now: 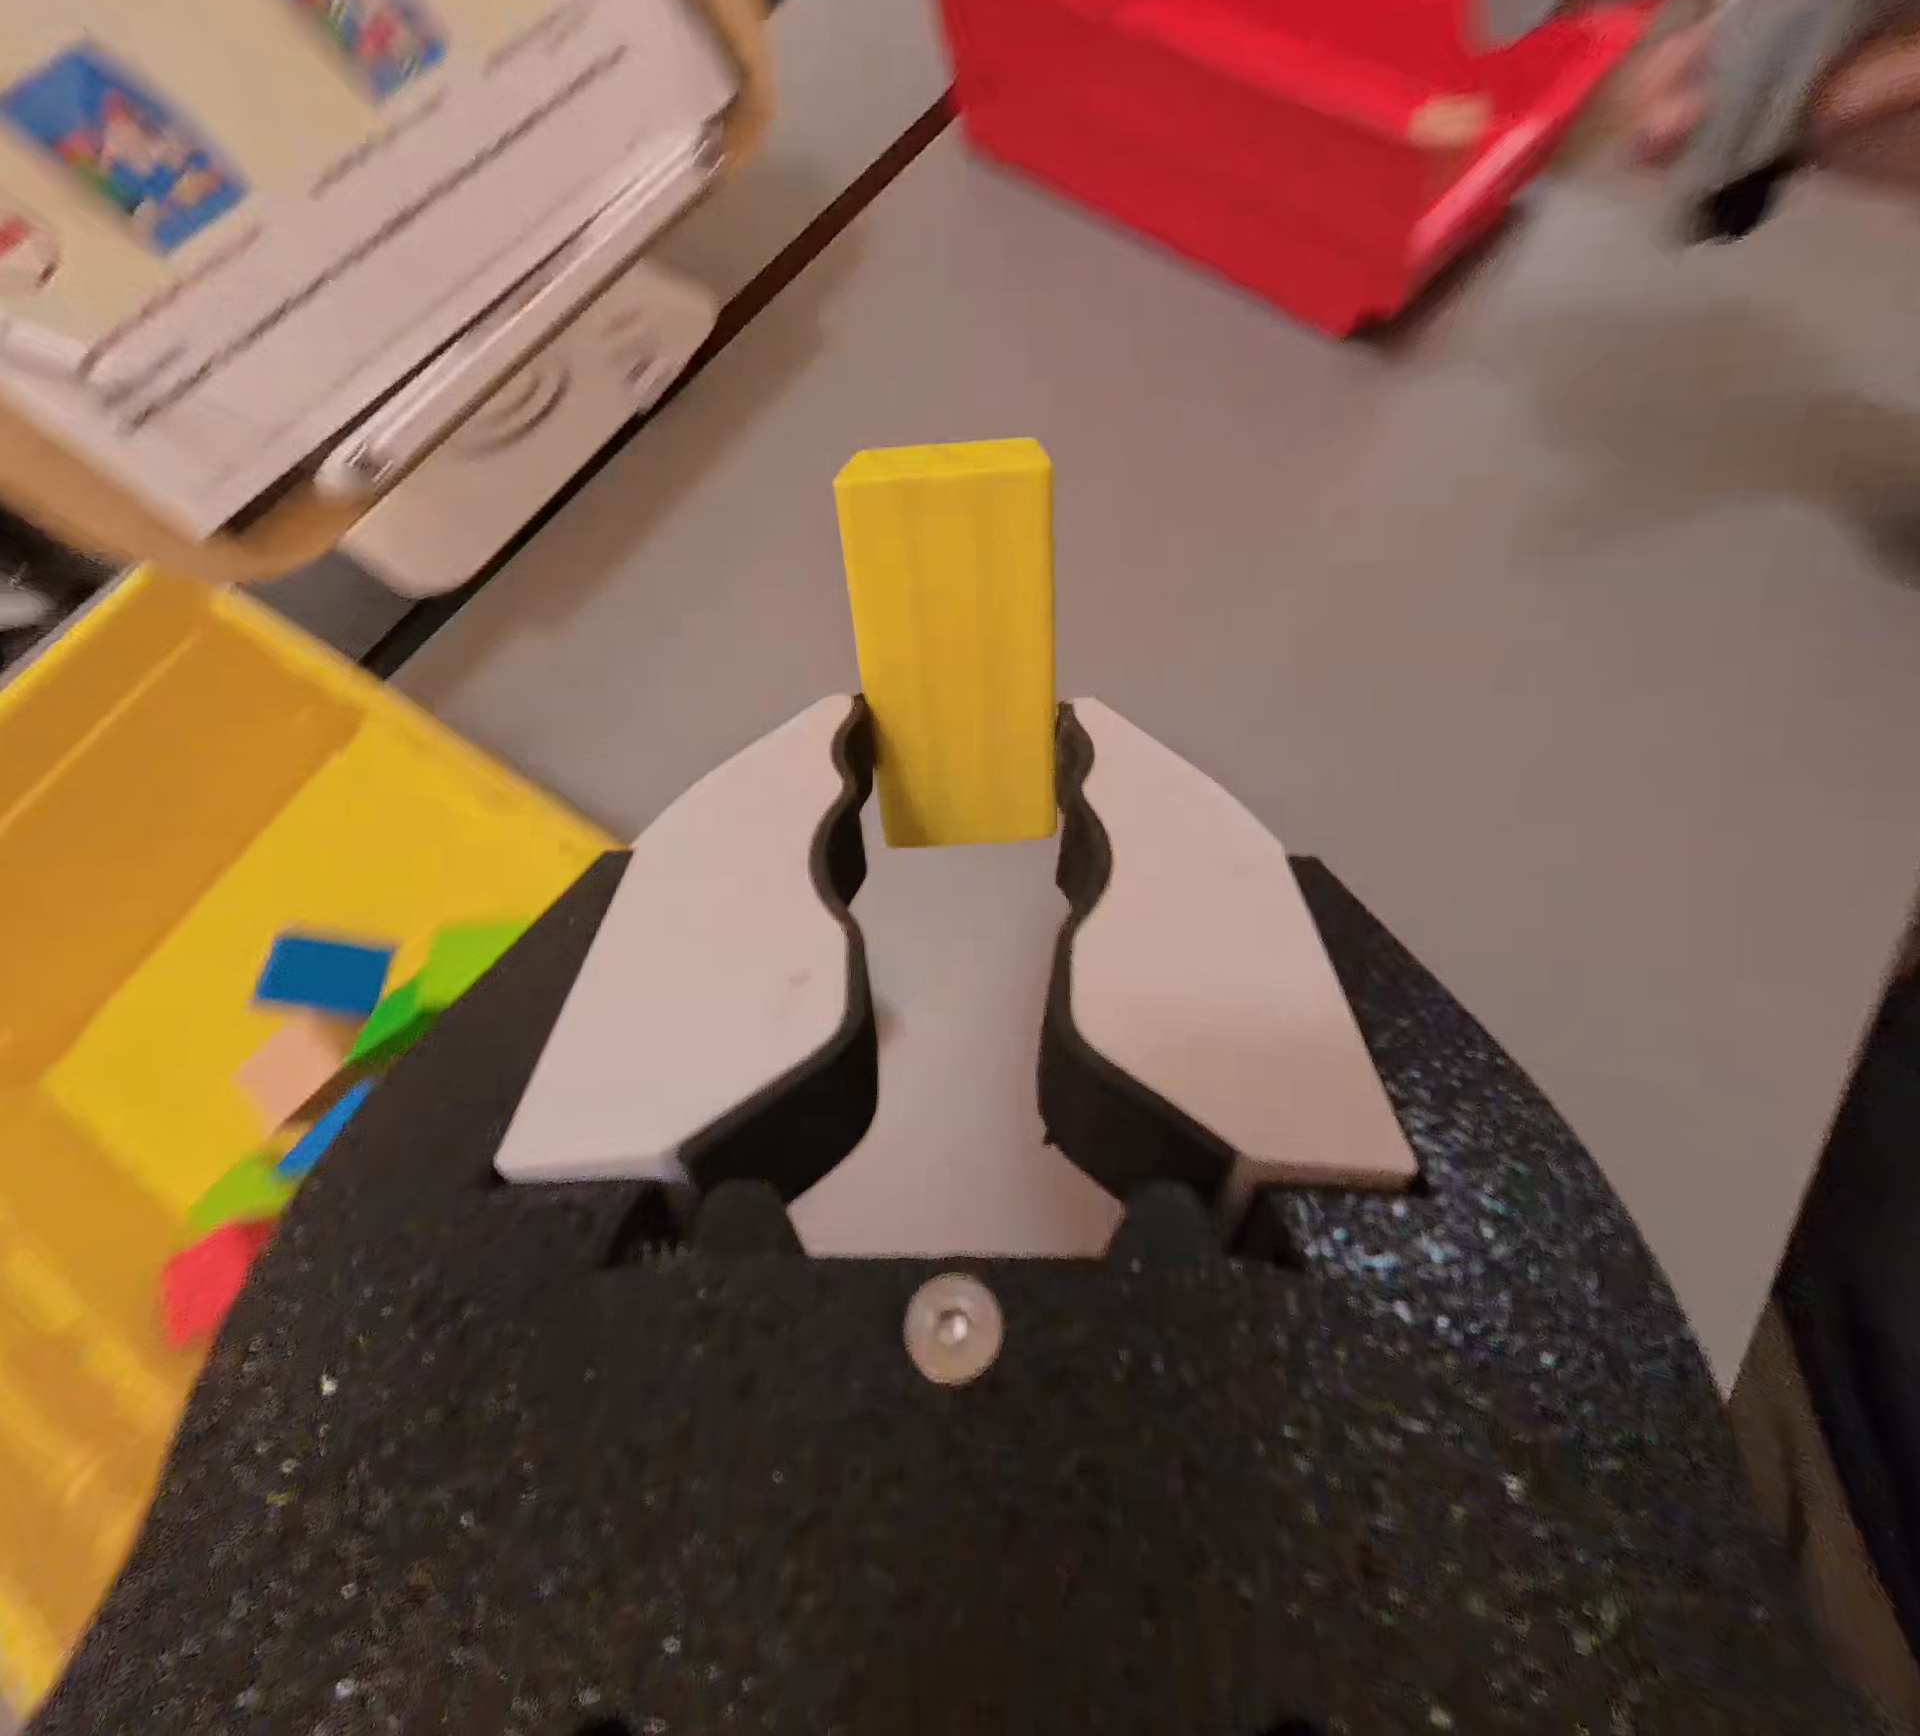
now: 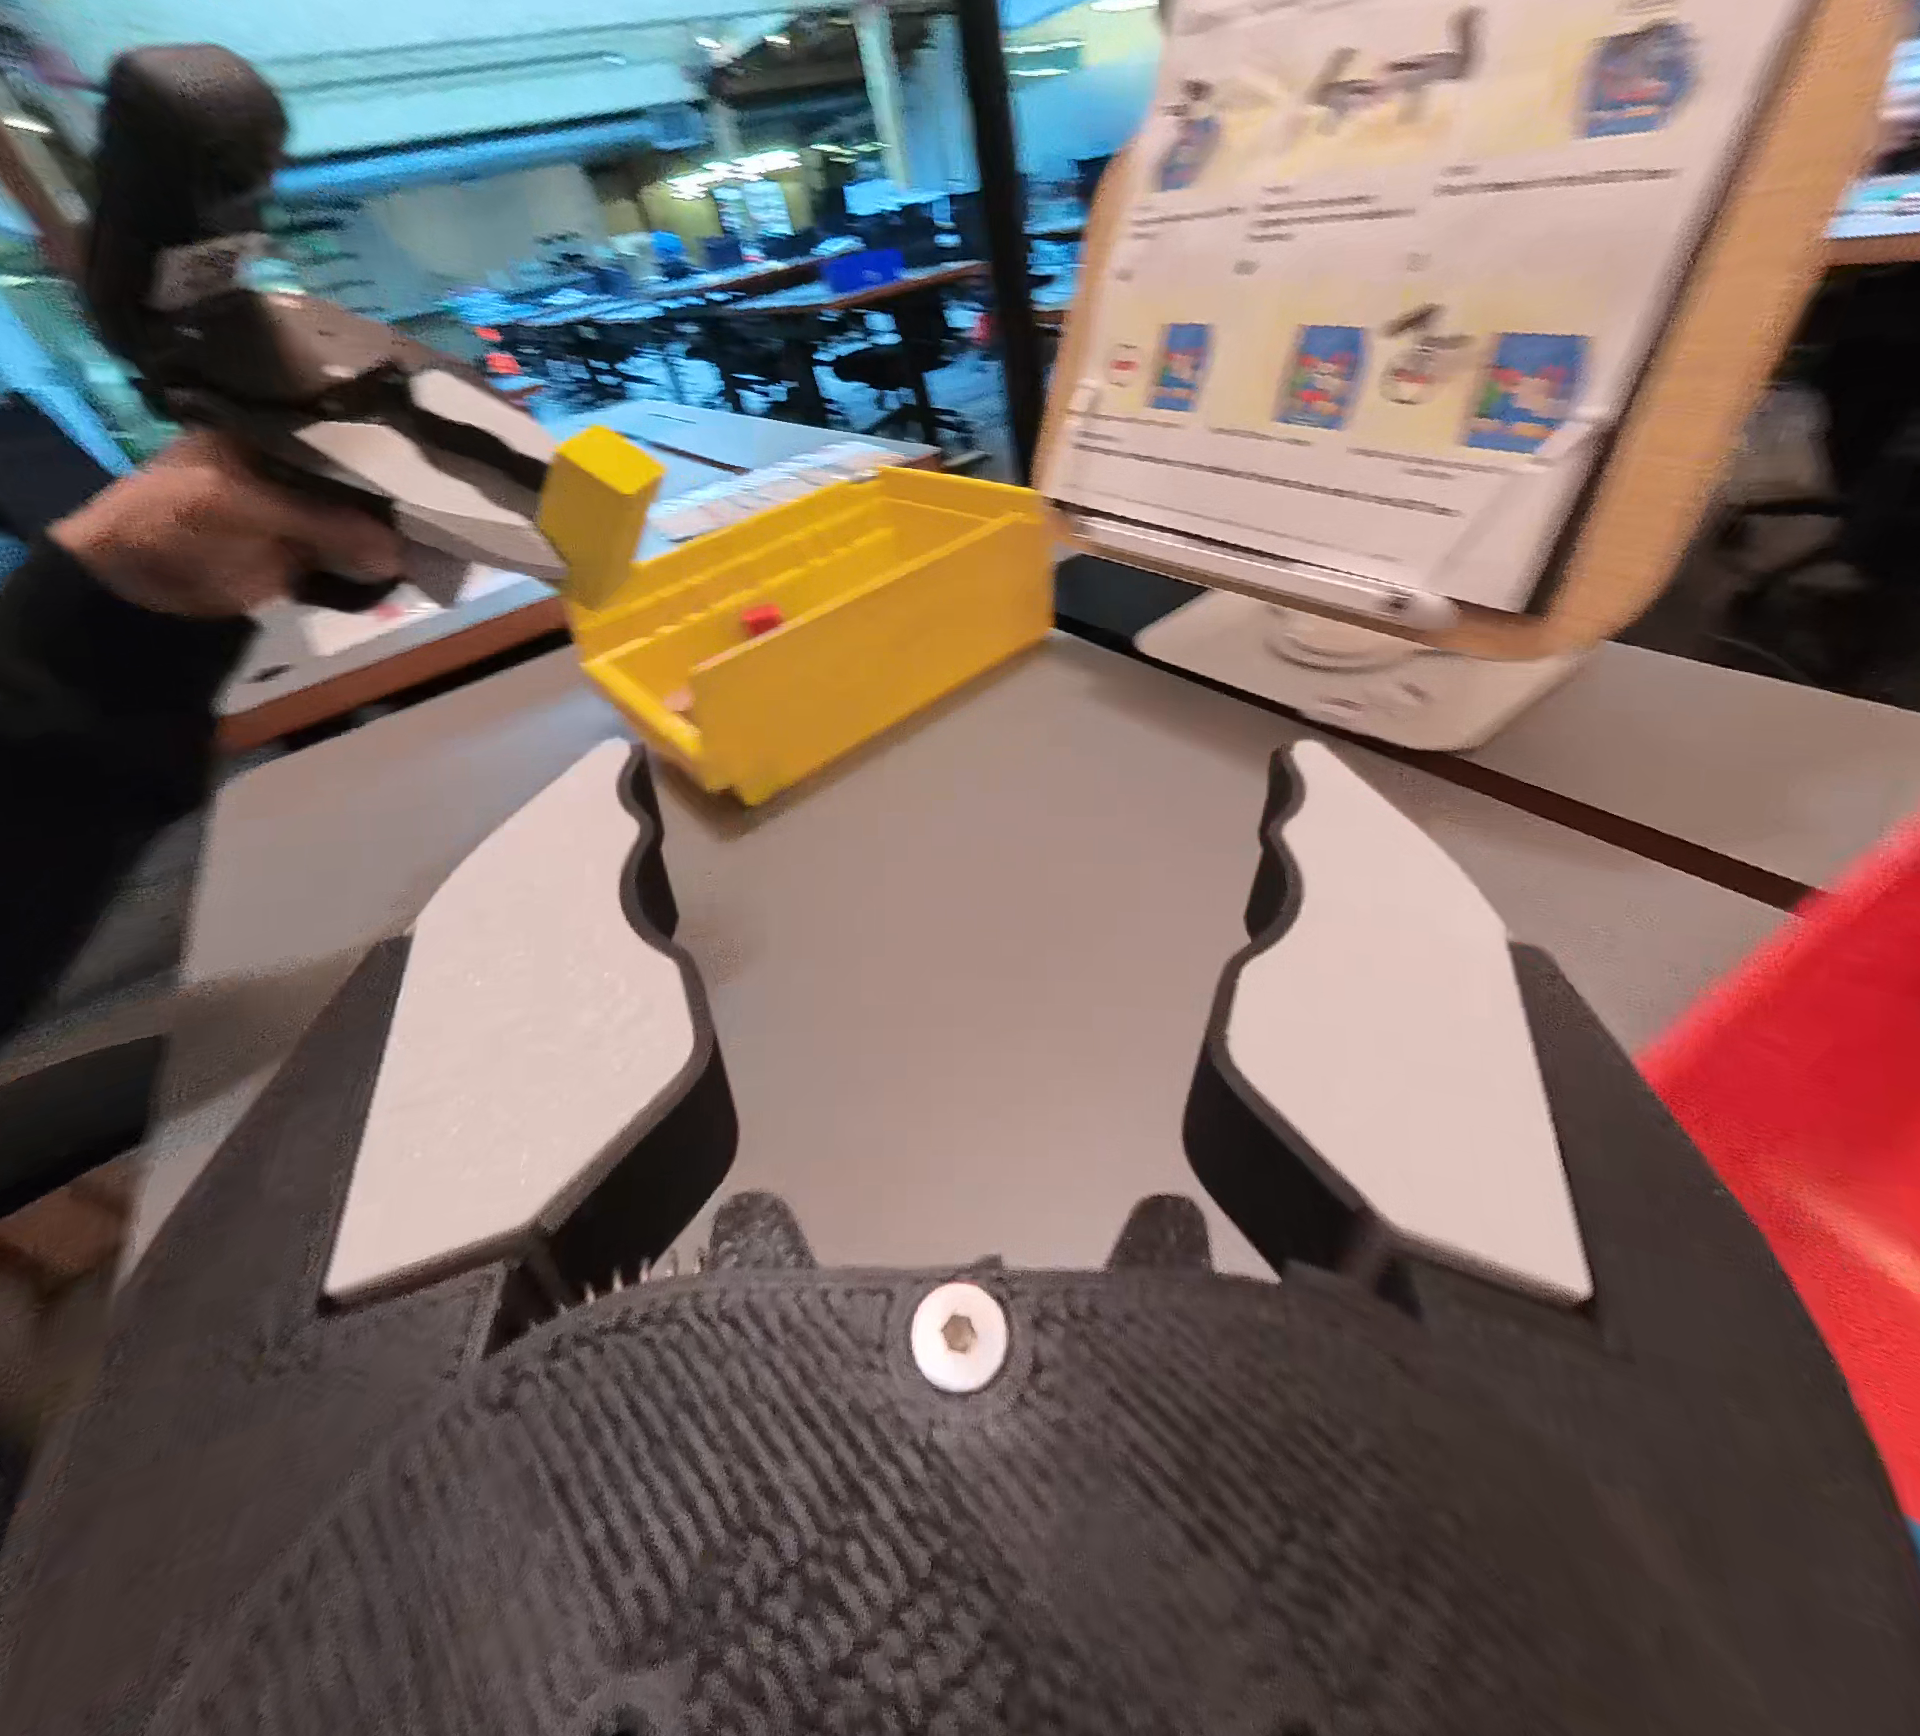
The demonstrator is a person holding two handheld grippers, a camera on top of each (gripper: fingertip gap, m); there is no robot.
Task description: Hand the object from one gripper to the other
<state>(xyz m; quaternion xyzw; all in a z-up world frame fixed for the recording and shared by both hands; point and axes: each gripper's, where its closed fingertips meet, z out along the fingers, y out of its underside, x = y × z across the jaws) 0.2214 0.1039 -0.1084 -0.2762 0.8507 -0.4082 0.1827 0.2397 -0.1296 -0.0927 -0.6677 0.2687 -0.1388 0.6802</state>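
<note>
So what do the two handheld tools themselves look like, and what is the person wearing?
Both tools, left and right, match: a rough speckled black printed body, a silver screw at the centre, and two pale grey curved fingers lined with wavy black pads. The person's sleeve is dark.

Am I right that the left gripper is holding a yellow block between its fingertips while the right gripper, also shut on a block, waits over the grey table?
Not quite: the right gripper is open and empty, as the right wrist view shows. The left gripper does hold the yellow block over the grey table.
</note>
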